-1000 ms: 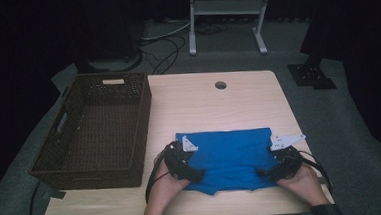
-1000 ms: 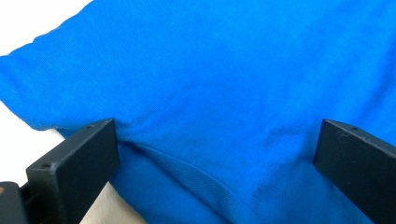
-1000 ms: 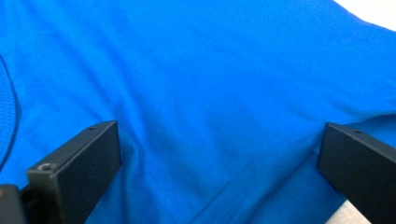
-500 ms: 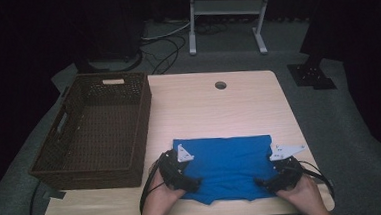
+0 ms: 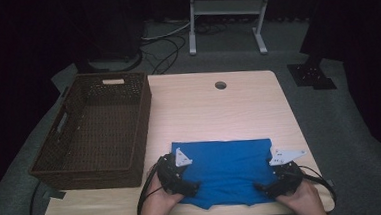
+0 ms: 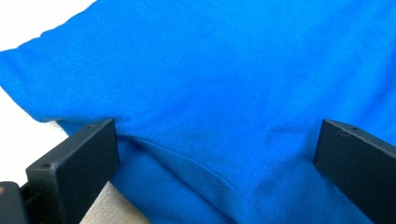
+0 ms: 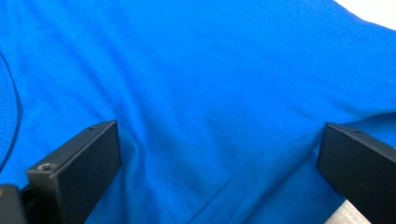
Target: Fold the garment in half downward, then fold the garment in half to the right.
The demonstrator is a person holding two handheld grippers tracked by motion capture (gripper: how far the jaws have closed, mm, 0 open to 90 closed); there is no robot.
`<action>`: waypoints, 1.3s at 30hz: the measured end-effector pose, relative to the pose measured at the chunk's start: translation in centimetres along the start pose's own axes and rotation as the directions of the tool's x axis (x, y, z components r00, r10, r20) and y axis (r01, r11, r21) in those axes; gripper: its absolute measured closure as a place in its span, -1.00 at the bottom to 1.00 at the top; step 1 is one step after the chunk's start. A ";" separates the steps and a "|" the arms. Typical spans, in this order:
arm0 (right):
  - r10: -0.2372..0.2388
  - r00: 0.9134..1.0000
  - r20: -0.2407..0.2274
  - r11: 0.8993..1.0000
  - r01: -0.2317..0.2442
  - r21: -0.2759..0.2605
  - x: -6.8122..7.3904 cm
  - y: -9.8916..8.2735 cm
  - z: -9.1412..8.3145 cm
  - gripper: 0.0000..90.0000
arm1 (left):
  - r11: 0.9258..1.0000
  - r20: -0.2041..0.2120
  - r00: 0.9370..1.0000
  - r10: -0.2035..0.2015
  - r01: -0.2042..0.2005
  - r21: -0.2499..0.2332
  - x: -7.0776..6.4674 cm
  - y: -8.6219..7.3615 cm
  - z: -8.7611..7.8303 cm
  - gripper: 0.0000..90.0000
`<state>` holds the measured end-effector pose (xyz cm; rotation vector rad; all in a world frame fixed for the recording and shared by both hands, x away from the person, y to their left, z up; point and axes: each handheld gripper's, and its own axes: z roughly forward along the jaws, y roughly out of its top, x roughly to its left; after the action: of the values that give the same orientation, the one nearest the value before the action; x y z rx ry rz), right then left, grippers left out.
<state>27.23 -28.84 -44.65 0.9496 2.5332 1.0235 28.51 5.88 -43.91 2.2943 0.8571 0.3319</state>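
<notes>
**Mia:** How many things are on the light wooden table (image 5: 204,111)?

**Ben:** I count one bright blue folded cloth (image 5: 227,170) and one dark brown woven basket (image 5: 92,131). The basket sits on the left side of the table. There is also one small round hole (image 5: 220,85) near the far edge of the table.

**Mia:** Any words to read?

**Ben:** I can't see any writing. The basket has a small pale tag (image 5: 113,82) on its far wall, but it is too tiny to read.

**Mia:** Where is the cloth?

**Ben:** It lies flat near the front edge of the table, just beside the basket. It is plain blue and soft, with little wrinkles and a stitched seam.

**Mia:** And the two tools?

**Ben:** The left gripper (image 5: 191,187) is at the cloth's left front corner. Its jaws are wide apart, with cloth between them. The right gripper (image 5: 261,187) is at the right front corner, and its jaws are wide apart over the cloth too.
</notes>
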 end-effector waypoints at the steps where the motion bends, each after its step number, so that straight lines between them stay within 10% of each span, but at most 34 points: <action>1: 0.000 1.000 0.000 1.000 0.000 0.000 0.0 0.0 0.0 -1.00 | 1.000 0.001 1.000 0.001 -0.001 0.001 0.0 0.0 0.0 -1.00; 24: -0.003 1.000 -0.004 1.000 0.003 0.000 -0.1 0.0 0.0 -1.00 | 0.996 -0.030 0.998 -0.059 0.057 -0.075 1.0 -0.3 -1.3 -1.00; 39: -0.004 1.000 -0.005 1.000 0.004 0.000 -0.1 0.0 0.0 -1.00 | 0.977 -0.072 0.984 -0.161 0.148 -0.156 2.1 -1.0 -2.2 -0.87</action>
<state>27.31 -28.88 -44.65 0.9436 2.5377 1.0256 28.68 8.91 -42.93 2.0731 1.0122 0.4122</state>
